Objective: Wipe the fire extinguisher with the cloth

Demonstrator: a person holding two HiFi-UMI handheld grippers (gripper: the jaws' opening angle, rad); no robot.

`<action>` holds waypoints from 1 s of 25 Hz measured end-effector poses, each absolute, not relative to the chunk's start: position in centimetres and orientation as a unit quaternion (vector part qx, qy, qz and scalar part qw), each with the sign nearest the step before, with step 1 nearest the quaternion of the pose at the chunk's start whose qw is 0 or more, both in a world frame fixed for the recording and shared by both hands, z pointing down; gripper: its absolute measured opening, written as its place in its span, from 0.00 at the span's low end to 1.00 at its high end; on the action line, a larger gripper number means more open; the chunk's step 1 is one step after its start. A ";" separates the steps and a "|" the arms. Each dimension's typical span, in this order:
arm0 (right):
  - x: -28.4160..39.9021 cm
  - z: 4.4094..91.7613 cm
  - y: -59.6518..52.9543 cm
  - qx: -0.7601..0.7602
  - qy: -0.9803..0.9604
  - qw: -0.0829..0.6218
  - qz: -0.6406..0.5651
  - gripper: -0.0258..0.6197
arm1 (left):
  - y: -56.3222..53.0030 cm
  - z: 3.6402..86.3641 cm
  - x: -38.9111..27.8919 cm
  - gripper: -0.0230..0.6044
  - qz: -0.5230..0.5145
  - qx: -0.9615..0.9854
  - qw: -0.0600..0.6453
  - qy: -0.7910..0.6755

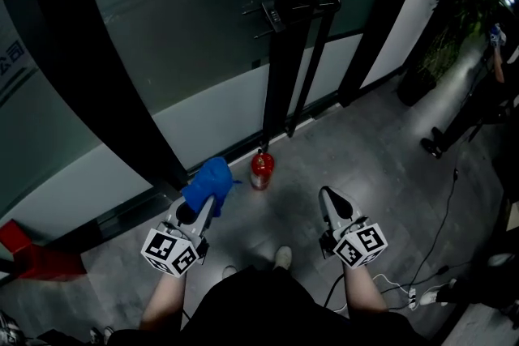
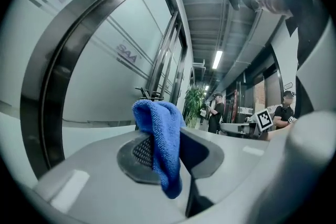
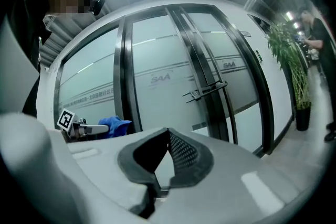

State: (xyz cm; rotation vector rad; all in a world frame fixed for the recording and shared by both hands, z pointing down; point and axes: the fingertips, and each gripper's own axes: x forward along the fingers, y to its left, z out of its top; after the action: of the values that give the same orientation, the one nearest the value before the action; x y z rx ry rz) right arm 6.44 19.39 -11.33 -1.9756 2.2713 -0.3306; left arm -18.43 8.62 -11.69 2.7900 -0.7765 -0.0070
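1. I'm reading the left gripper (image 1: 199, 215) as clamped on the blue cloth (image 1: 208, 183). One fold is pinched between the pads and the rest is draping over the tips.
2. The right gripper (image 1: 328, 198) is pressed together with nothing in it, hanging at 4 o'clock of the fire extinguisher (image 1: 261, 168).
3. The extinguisher is standing upright on the floor (image 1: 365, 150) at the foot of the glass door (image 1: 203, 53). It's at 2 o'clock of the cloth, near but not touching.
4. My call on the step: approach. Wiping isn't started, since the cloth isn't on the cylinder.
5. Next, I'm thinking of lowering the left gripper toward 2 o'clock, laying the draped cloth on the red body and stroking along it. The cylinder could tip, so the right gripper may need to steady the top.
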 end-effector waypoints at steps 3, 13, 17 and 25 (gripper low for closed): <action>5.0 -11.2 19.7 -0.650 0.753 0.040 -0.097 0.04 | 8.4 -11.7 -19.8 0.16 -0.007 0.955 0.120 -0.272; 4.4 -10.2 19.6 -0.642 0.759 0.024 -0.105 0.04 | 8.6 -10.5 -21.6 0.16 -0.007 0.950 0.119 -0.290; 4.5 -10.9 19.1 -0.638 0.765 0.022 -0.092 0.04 | 8.3 -11.0 -21.9 0.16 -0.016 0.946 0.121 -0.300; 5.5 -11.0 18.6 -0.633 0.768 0.023 -0.097 0.04 | 8.3 -10.8 -20.6 0.16 -0.015 0.947 0.128 -0.295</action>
State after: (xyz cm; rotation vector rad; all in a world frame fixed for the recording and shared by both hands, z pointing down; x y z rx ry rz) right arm 5.48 18.64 -10.98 -1.9584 2.3780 -0.3011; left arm -20.55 8.35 -10.82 2.7534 -0.8568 -0.0451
